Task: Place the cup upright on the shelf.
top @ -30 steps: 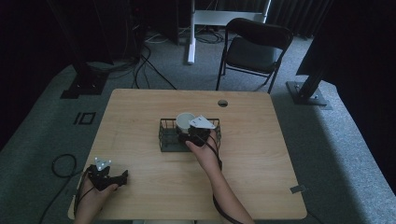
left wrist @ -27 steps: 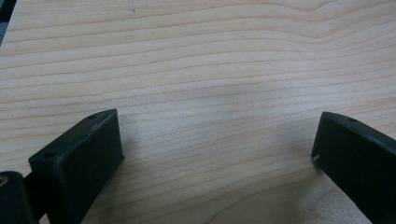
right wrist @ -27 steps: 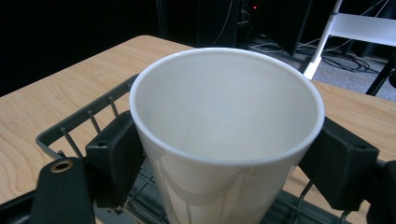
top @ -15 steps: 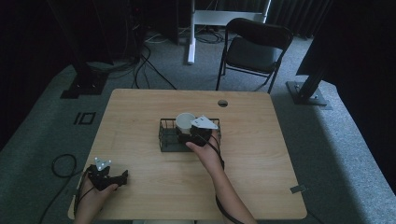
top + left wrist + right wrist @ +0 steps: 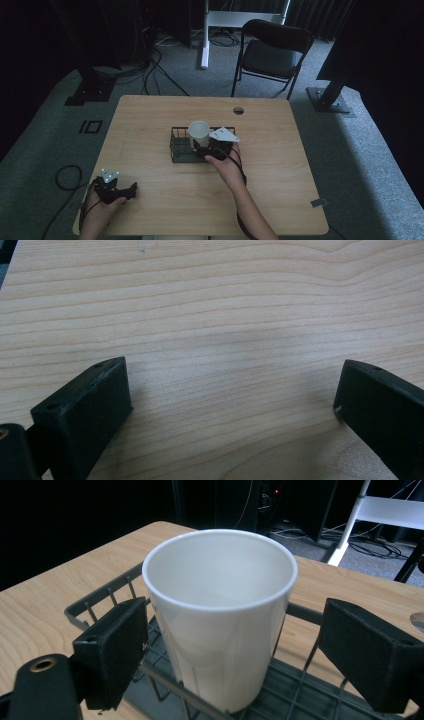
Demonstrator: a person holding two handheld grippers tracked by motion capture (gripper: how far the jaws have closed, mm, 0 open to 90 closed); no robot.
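High view: white cup [image 5: 199,134] upright in wire basket [image 5: 176,150] mid-table [image 5: 280,190].

Left gripper view: left gripper [image 5: 232,405] spread wide, empty, near front-left corner.

Right gripper view: right gripper [image 5: 230,650] spread, straddling cup, nearer left jaw; better centred before squeezing.

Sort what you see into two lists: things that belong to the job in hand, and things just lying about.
In the job:
white cup, standing upright in the basket
black wire basket on the table
right gripper, fingers open either side of the cup

Lying about:
left gripper, open over bare table
folding chair behind the table
cables on the floor
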